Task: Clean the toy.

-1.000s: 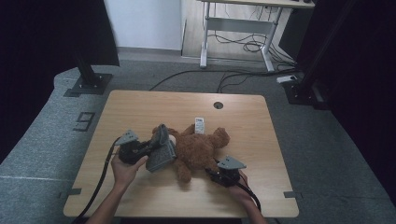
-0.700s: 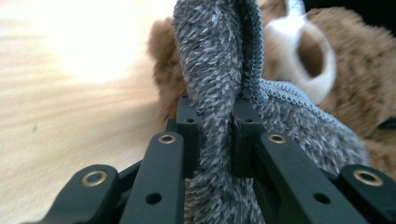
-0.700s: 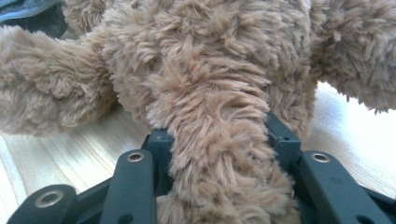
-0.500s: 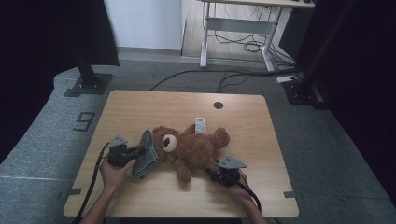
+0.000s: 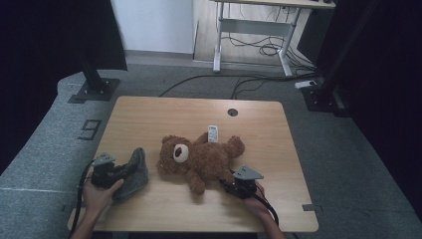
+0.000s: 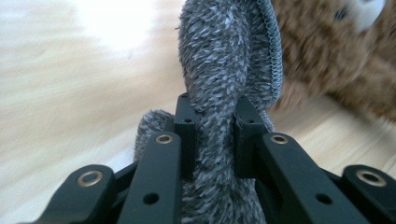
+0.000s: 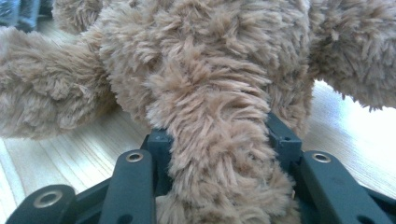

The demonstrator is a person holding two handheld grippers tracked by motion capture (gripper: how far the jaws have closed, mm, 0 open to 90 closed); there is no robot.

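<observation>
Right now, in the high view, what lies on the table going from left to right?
Left claw → grey fuzzy garment → brown teddy bear → right claw.

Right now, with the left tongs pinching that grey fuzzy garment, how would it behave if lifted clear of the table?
The grey fuzzy garment would probably hang limp: its fabric already folds and bunches where the left tongs squeeze it. It looks light for its size, being thin plush. The shaggy pile should grip rather than slip, though the zipper edge might swing or catch on the teddy bear beside it.
</observation>
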